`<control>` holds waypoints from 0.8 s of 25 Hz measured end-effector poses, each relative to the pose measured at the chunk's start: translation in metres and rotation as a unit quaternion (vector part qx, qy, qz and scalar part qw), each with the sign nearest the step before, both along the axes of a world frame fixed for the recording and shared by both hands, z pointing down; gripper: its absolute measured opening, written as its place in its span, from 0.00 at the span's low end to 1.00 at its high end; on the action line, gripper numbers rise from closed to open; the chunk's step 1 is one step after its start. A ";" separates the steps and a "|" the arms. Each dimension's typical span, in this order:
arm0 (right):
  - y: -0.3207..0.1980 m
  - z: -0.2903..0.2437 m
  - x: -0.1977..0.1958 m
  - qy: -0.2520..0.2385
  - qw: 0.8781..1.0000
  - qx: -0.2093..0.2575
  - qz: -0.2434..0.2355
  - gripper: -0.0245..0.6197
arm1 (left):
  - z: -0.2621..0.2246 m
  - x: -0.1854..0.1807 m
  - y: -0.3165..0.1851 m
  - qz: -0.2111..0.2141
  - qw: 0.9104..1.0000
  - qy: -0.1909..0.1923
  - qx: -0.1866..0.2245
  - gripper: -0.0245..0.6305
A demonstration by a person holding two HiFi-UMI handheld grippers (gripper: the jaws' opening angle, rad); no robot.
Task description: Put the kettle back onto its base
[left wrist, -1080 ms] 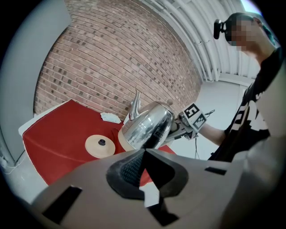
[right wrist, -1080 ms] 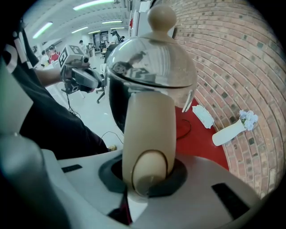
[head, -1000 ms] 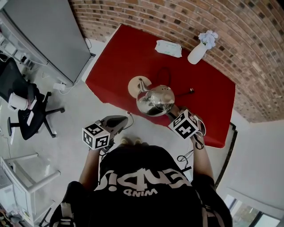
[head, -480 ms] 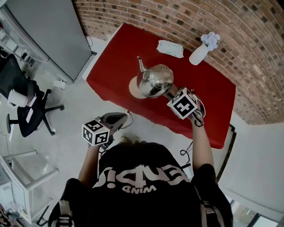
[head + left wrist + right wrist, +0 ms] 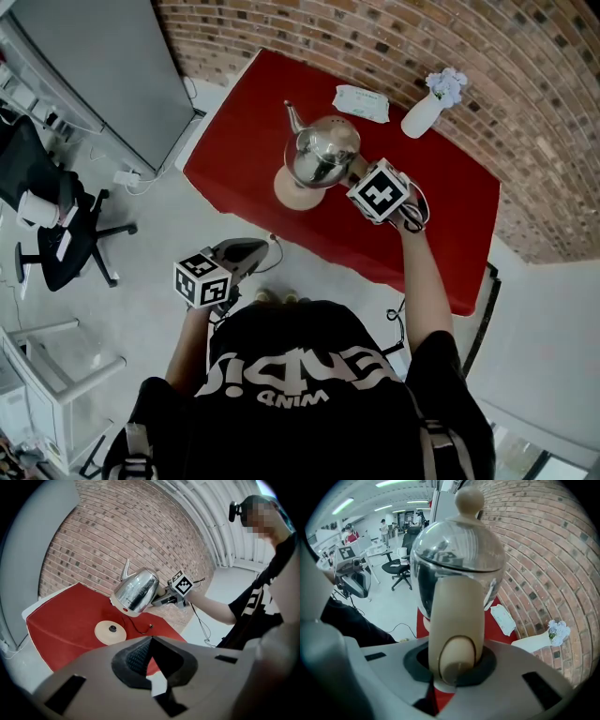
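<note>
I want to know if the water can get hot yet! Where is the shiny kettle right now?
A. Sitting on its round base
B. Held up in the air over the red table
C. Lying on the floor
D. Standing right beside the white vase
B: the left gripper view shows the kettle tilted in the air, clear above its round base on the red table, and the right gripper is shut on its handle.
</note>
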State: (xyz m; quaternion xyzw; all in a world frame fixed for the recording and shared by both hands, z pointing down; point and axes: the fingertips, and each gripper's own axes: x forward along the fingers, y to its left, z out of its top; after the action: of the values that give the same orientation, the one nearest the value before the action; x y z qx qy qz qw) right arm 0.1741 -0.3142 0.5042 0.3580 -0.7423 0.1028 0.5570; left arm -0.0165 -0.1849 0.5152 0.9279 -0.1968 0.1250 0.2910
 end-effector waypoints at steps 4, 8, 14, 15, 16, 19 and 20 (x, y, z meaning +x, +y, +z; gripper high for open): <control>-0.005 0.012 -0.002 0.004 1.000 -0.013 0.003 0.14 | -0.001 -0.004 -0.002 -0.002 1.000 0.000 0.000 0.05; -0.006 0.030 -0.002 0.005 1.000 -0.029 0.009 0.14 | -0.001 -0.006 -0.004 -0.005 1.000 0.000 0.001 0.05; -0.008 0.061 -0.001 0.015 0.999 -0.049 0.018 0.14 | 0.002 -0.013 -0.006 -0.015 1.000 -0.002 -0.001 0.05; -0.008 0.066 -0.001 0.015 0.998 -0.050 0.020 0.14 | 0.003 -0.014 -0.006 -0.017 1.000 -0.003 -0.001 0.05; -0.009 0.071 -0.001 0.013 0.998 -0.052 0.023 0.14 | 0.003 -0.016 -0.007 -0.018 1.000 -0.003 -0.001 0.05; -0.008 0.084 -0.007 0.001 0.998 -0.059 0.030 0.14 | 0.004 -0.020 -0.007 -0.022 1.000 -0.004 -0.001 0.05; -0.009 0.088 -0.008 0.001 0.998 -0.059 0.031 0.14 | 0.004 -0.022 -0.007 -0.024 1.000 -0.004 -0.002 0.05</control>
State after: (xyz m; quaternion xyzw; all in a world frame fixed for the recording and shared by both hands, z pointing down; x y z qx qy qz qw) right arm 0.1661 -0.3233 0.5922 0.3480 -0.7228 0.1630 0.5743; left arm -0.0384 -0.1922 0.5189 0.9218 -0.2201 0.1222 0.2947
